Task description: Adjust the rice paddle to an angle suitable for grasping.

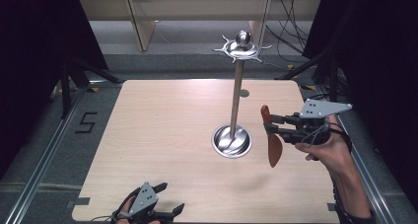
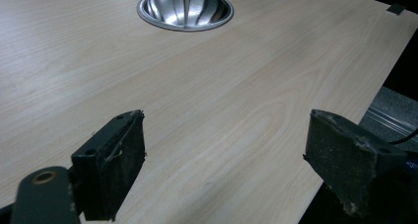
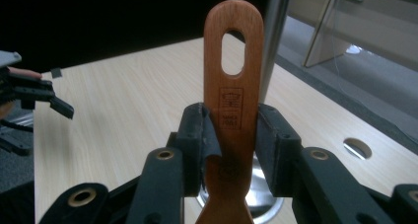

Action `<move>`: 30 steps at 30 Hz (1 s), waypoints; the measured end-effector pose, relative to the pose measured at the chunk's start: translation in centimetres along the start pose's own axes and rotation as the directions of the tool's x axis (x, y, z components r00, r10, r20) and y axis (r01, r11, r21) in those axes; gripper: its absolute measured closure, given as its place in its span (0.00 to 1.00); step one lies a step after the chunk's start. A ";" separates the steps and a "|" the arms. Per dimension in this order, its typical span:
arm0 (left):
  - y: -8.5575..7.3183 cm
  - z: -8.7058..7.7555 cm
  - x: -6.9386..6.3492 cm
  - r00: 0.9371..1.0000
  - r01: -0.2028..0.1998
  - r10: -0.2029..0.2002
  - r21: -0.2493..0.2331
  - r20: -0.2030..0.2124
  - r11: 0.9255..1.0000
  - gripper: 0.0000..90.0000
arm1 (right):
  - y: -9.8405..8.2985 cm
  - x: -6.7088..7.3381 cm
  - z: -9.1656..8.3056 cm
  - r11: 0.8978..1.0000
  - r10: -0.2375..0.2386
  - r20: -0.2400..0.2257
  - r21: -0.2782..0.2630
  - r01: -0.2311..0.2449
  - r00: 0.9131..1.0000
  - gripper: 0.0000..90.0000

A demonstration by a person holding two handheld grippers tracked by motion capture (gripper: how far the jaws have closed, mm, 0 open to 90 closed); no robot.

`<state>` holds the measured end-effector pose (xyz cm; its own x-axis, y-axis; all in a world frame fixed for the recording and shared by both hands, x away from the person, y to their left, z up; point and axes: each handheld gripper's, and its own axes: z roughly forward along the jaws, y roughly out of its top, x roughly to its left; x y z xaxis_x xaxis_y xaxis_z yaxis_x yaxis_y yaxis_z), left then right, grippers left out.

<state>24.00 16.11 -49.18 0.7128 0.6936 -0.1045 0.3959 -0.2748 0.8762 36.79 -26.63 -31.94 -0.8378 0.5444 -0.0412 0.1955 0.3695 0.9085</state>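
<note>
While one wooden spoon (image 3: pixel 231 86) sits clamped, one metal stand (image 1: pixel 235 98) rises.

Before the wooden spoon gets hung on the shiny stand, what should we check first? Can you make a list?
1. Right gripper clamped on the wooden spoon: ok, both pads press its handle.
2. Hanging hole in the handle free of the jaws: ok, it sits above them.
3. Hooks at the top of the stand free: ok, nothing hangs there.
4. Stand's base flat on the table: ok.
5. Left gripper out of the way: ok, open, empty, at the near edge.
6. Hole lined up with a hook: not ok, spoon is well below them.
</note>
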 end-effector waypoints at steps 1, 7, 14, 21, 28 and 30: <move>0.0 0.0 0.1 1.000 -0.002 0.002 0.000 0.005 1.000 0.16 | 0.5 0.1 0.1 1.000 -0.008 0.002 -0.025 0.008 1.000 0.75; 0.0 0.0 0.0 1.000 -0.003 0.003 0.002 0.001 1.000 0.16 | 1.8 0.2 0.3 0.998 -0.027 0.014 -0.057 0.028 1.000 0.75; 0.0 0.0 0.1 1.000 -0.003 0.003 0.003 -0.001 1.000 0.16 | 2.9 0.0 -0.1 0.995 -0.017 0.026 -0.096 0.020 1.000 0.75; 0.0 0.0 0.0 1.000 -0.003 0.003 0.002 0.000 1.000 0.16 | 4.6 -0.2 -0.9 0.989 -0.025 0.053 -0.142 0.033 0.998 0.75; 0.0 0.1 0.1 1.000 0.001 -0.001 -0.002 0.004 1.000 0.16 | 6.5 -0.3 -1.5 0.987 -0.008 0.072 -0.162 0.020 0.997 0.75; 0.0 0.1 0.0 1.000 0.001 -0.001 -0.002 0.006 1.000 0.16 | 7.0 -0.3 -1.6 0.985 -0.008 0.078 -0.170 0.021 0.997 0.75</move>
<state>24.06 16.11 -49.25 0.7155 0.6902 -0.1081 0.3953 -0.2724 0.8773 37.66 -25.39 -24.89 -0.7971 0.5984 -0.0807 0.0882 0.2477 0.9648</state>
